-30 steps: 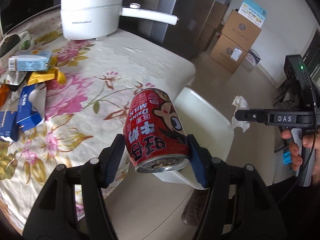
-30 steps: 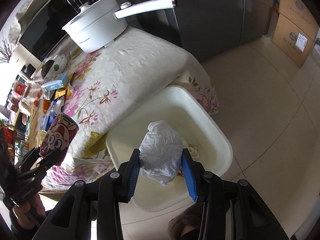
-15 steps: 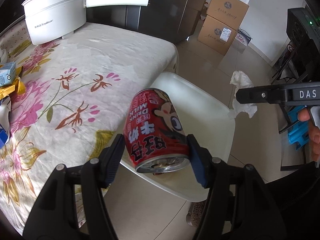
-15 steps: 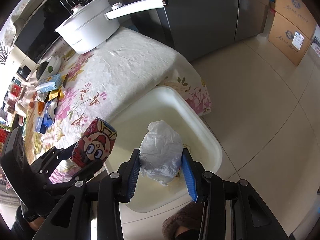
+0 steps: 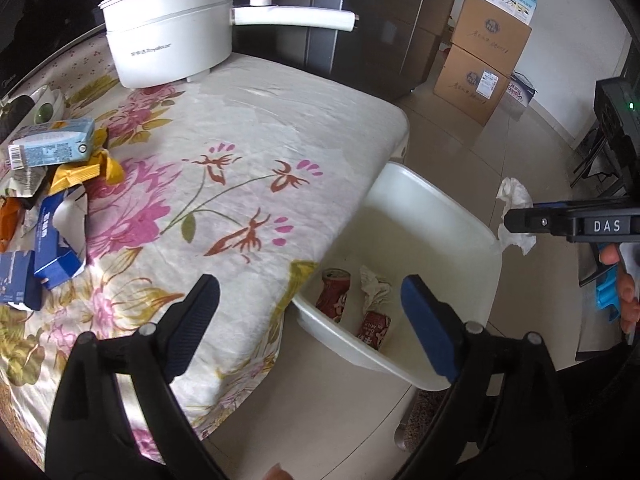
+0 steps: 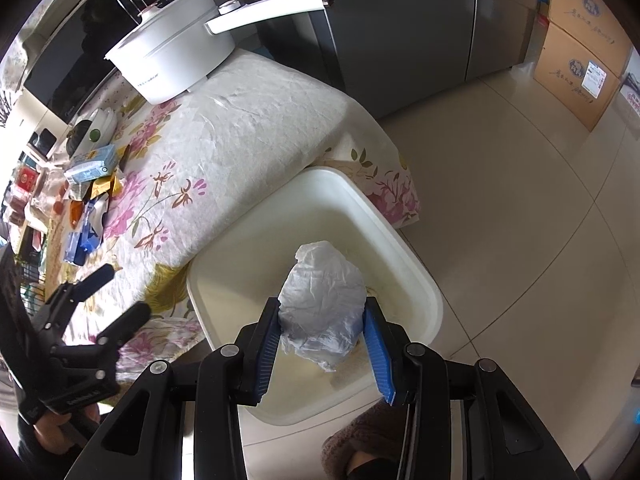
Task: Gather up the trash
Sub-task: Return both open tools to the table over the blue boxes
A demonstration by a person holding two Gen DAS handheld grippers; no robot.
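Left gripper [image 5: 310,314]: jaws opening, nothing held between them.
Red cans [image 5: 334,294]: seen in white bin [image 5: 436,196] beyond it.
Right gripper [image 6: 322,346]: clamped on crumpled plastic bag [image 6: 322,300], over bin.

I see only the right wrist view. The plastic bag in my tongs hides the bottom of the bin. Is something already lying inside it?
Observer: Yes. The left wrist view looks past your plastic bag: a red drink can lies at the bottom of the white bin.
Operator: Only this one can?
Observer: No, a second red can lies beside it, nearer the bin's front rim.
Operator: Is anything else there?
Observer: A crumpled white tissue lies next to the cans.
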